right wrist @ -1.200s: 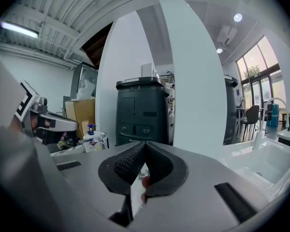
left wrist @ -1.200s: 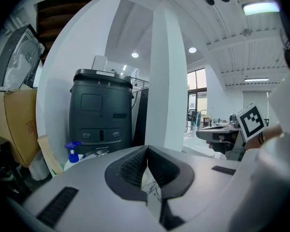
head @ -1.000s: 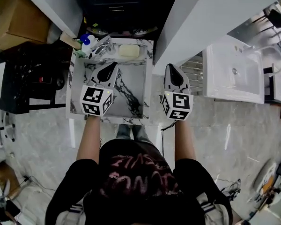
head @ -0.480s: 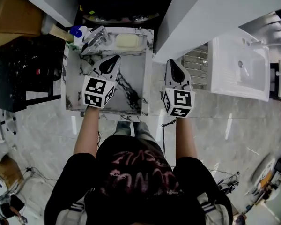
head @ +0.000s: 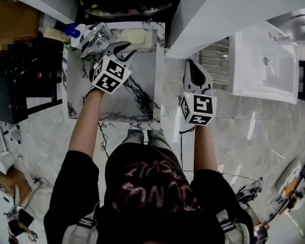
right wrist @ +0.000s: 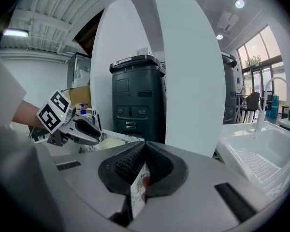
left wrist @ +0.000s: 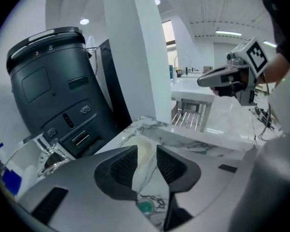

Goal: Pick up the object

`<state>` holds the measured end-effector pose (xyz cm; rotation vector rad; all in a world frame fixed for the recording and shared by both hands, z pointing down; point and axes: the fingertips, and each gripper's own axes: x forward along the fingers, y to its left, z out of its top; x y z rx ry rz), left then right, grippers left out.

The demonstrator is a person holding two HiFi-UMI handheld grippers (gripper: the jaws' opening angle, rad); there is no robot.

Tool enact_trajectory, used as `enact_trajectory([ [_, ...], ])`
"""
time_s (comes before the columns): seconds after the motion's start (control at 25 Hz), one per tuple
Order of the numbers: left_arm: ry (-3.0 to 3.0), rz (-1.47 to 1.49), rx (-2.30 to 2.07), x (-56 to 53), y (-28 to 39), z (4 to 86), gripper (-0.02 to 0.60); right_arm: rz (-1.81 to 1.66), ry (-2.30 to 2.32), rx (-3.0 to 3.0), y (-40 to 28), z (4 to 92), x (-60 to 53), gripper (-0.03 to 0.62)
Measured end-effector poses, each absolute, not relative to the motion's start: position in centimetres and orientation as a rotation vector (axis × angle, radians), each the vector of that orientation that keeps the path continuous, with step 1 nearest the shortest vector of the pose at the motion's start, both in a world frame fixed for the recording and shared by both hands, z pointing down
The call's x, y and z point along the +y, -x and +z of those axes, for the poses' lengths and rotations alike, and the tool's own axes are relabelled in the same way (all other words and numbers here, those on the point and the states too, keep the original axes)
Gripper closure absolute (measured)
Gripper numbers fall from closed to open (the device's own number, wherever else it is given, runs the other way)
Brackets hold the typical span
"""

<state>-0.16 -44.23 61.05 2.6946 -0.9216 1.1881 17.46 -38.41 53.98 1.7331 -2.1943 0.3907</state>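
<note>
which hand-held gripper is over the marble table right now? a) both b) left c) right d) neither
b: in the head view the left hand-held gripper is over the marble table, its jaws having just been opening with nothing between them, while the right hand-held gripper, jaws shut, is off the table's right edge.

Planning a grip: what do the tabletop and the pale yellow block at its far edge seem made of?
Tabletop: marble or marble-look laminate, glossy, white with dark veins.
Pale block: matte, with rounded corners, so probably soap, though foam is possible.
</note>
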Motion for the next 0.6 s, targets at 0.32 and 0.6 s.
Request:
enact_trajectory([
  [0.32, -2.696, 1.531, -0.710, -45.8, -0.4, 66.2, 0.410, 0.449, -1.748, -2.143, -18.9, 56.7, -38.1, 0.579],
  [0.6, -2.670, 1.579, -0.627, -46.2, -1.2, 67.8, 0.463, 0.456, -1.758, -2.127, -19.7, 56.7, -38.6, 0.579],
])
